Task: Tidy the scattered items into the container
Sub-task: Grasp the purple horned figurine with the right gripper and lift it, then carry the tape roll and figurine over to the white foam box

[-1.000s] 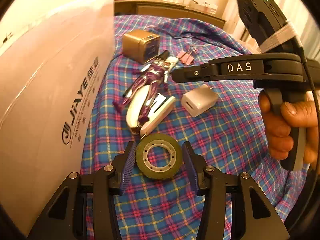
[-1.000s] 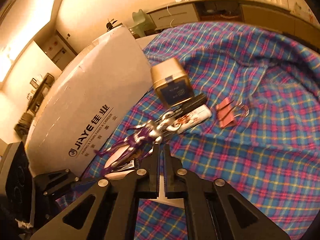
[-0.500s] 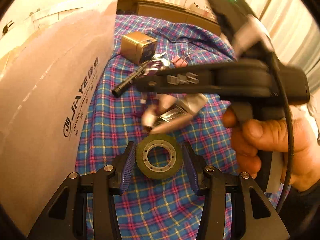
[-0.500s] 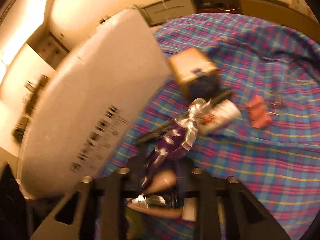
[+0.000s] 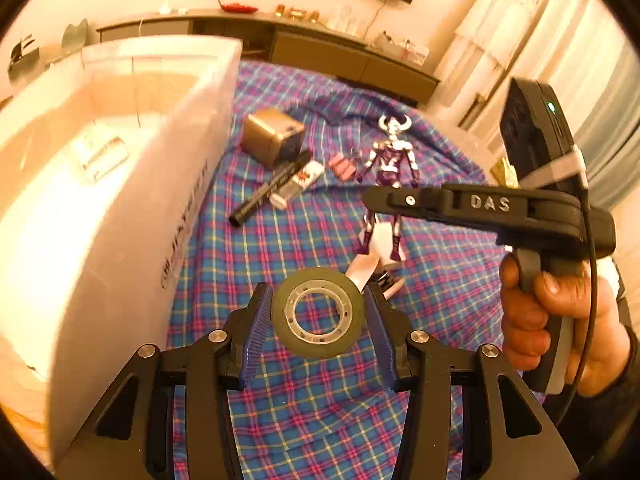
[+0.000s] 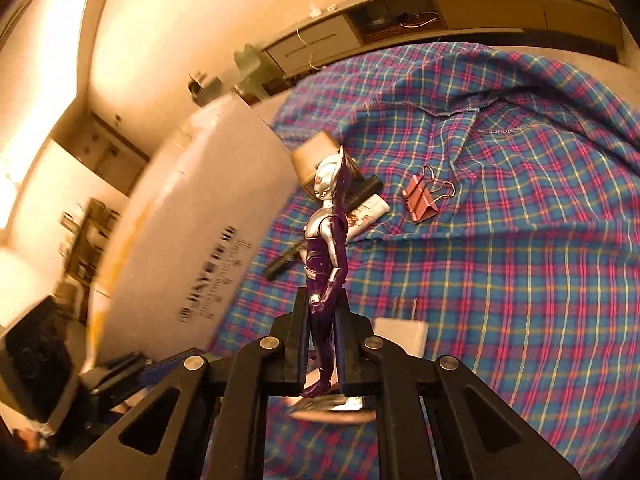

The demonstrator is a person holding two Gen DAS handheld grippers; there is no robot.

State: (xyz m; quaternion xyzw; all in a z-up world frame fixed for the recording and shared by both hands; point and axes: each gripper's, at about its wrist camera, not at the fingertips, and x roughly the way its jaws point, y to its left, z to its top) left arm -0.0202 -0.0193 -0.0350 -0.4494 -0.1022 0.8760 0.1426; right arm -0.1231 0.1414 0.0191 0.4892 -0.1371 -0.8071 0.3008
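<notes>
A green tape roll [image 5: 320, 280] hangs above the plaid cloth, with my left gripper [image 5: 318, 312] shut on it, its blue pads [image 5: 256, 320] against both sides. My right gripper [image 6: 323, 304] is shut on the legs of a purple and silver toy figure [image 6: 326, 240] and holds it upright off the cloth. In the left wrist view the right gripper [image 5: 372, 200] comes in from the right with the figure [image 5: 390, 156] standing above its tip. The white container [image 5: 100, 200] stands at the left, its top open; it also fills the left of the right wrist view [image 6: 192, 220].
On the plaid cloth [image 5: 320, 420] lie a gold tin [image 5: 272, 136], a black marker [image 5: 272, 190], a white tube [image 5: 298, 182], pink binder clips [image 6: 420, 200], a white charger [image 6: 400, 334] and a stapler [image 6: 332, 408]. A hand [image 5: 552, 320] grips the right gripper's handle.
The right gripper closed on the toy figure and lifted it off the cloth to stand upright. The left gripper rose with the tape roll, bringing the container's open top into view.
</notes>
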